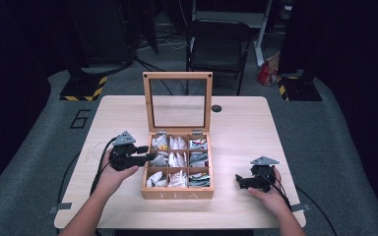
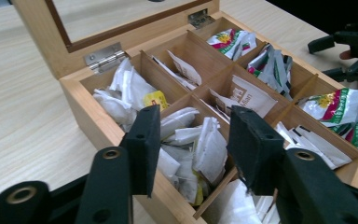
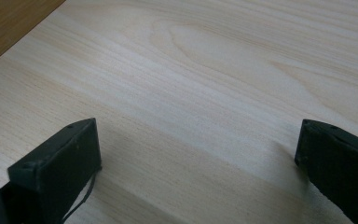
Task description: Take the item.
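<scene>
A wooden tea box point(image 1: 177, 194) stands open mid-table, its glass-paned lid point(image 1: 177, 76) upright at the back. Its nine compartments hold tea bags: white ones at the left, green-and-red packets point(image 2: 335, 105) at the right. My left gripper point(image 1: 150, 157) reaches over the box's left side. Its jaws stand open around white tea bags point(image 2: 209, 149) in the middle-left compartment, not closed on any. My left gripper point(image 2: 196, 149) sits just above them. My right gripper point(image 1: 238, 181) rests low over bare table right of the box, open and holding nothing point(image 3: 198, 154). The right gripper point(image 2: 349, 51) also appears beyond the box.
A small black disc point(image 1: 216, 108) lies on the table point(image 1: 241, 132) near the lid's right side. A black folding chair point(image 1: 216, 44) stands behind the table, with a red bag point(image 1: 266, 73) on the floor beside it. Cables trail from both grippers off the front edge.
</scene>
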Available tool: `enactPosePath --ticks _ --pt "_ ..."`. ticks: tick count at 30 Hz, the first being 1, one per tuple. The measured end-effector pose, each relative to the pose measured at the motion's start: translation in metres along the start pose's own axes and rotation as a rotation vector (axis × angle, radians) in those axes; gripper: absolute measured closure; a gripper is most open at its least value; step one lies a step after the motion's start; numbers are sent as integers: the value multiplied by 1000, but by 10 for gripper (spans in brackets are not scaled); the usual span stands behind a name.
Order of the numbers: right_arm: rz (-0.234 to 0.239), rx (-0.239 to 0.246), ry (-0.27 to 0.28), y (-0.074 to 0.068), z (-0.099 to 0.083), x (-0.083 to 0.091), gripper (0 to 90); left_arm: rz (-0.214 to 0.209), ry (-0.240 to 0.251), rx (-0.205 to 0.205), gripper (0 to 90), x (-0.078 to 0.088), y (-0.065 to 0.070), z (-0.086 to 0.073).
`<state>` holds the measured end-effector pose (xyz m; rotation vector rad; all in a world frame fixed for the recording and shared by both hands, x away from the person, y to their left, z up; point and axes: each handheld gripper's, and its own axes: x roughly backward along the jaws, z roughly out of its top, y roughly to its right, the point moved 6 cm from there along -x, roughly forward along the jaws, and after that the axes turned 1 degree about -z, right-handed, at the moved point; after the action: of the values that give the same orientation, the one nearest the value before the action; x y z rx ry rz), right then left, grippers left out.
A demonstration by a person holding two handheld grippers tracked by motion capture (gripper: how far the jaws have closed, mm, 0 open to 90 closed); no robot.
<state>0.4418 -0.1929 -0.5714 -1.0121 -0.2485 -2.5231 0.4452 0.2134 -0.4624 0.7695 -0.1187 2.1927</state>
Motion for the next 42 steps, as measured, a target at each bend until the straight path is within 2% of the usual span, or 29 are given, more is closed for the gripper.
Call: enactPosePath --ticks 5,13,19,23,25,26,30,31,32,35,39,42 --pt "0 0 0 0 0 0 0 1 -6 -6 590 -4 3 -1" --pt "2 -5 -1 0 0 0 0 -28 -38 -6 627 -15 8 -6" --pt "3 -5 -1 0 0 0 0 -13 -47 -18 653 -21 6 -7" --pt "0 -1 0 0 0 0 0 -26 -55 -16 673 -23 8 -8" --pt "3 -8 -2 -1 0 0 0 -31 -56 2 696 -25 9 -8" --pt "3 -6 -1 0 0 0 0 -31 -61 -14 705 -25 8 -8" --pt "0 0 0 0 0 0 0 -36 -61 -12 754 -26 9 -9" --pt "0 -4 -2 0 0 0 0 -41 -59 -25 808 -26 10 -9" --pt "0 -5 -3 0 0 0 0 -39 -57 -36 822 -25 10 -9" --pt "2 -5 -1 0 0 0 0 -39 -50 -36 878 -24 11 -8" --pt "3 -10 -4 -1 0 0 0 -34 -48 -48 889 -23 11 -8" --pt "3 -5 -1 0 0 0 0 -39 -42 -41 890 -22 12 -8"
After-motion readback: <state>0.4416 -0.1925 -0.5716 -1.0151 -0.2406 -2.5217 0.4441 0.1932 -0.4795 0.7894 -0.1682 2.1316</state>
